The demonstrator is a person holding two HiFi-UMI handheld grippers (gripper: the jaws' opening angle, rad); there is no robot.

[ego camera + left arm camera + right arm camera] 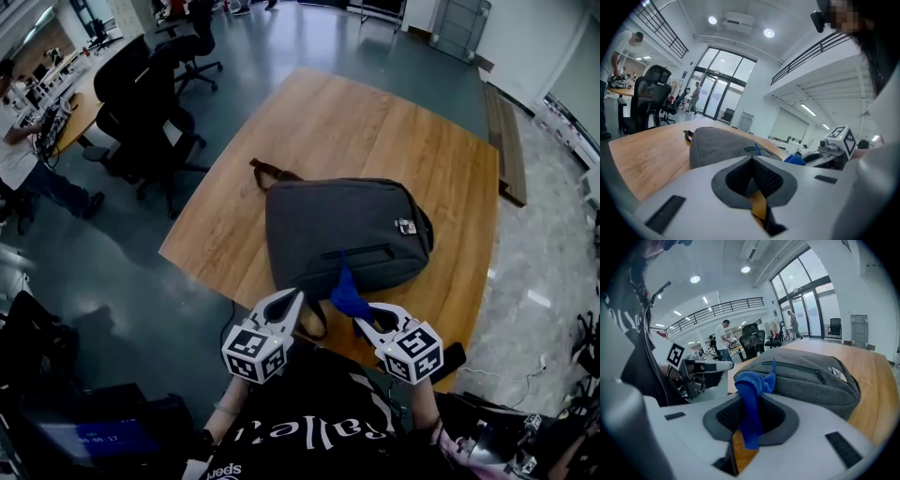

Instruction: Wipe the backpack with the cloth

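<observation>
Pinching blue cloth (348,296), right tool (362,322) at backpack (342,230) near edge; left tool (293,298) closed, empty

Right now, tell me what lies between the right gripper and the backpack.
Only the blue cloth, pinched by the right gripper, pointing toward the backpack; the head view shows it.

Wood table (309,131) w/ grey backpack (342,230).

Grey backpack (347,230), blue cloth (348,296), light wood table (309,131), black-and-white marker cubes (255,352)
</observation>
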